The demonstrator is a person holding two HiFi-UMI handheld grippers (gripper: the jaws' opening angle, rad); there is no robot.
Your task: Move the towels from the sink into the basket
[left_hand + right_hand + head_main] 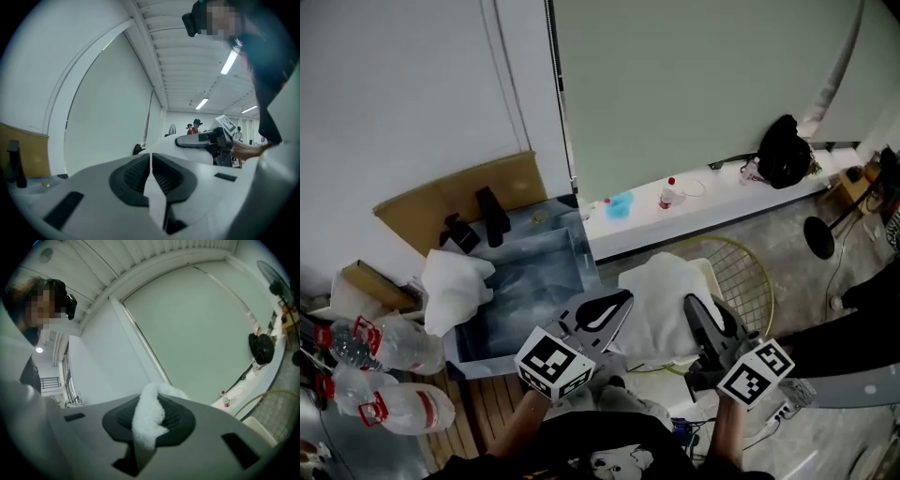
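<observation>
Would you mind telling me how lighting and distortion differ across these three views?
Head view: dim and greyish, darkest along the bottom. Left gripper view: fisheye with dark corners, and the ceiling light glares. Right gripper view: the same fisheye bowing; the towel, close up, looks slightly soft.

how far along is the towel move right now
Done: no towel visibly lies in the basket, though the held towel hides part of it. In hand: that towel, clear of the sink, pinched by the left gripper and right gripper by the basket. Left: a second towel draped on the sink's left edge.
</observation>
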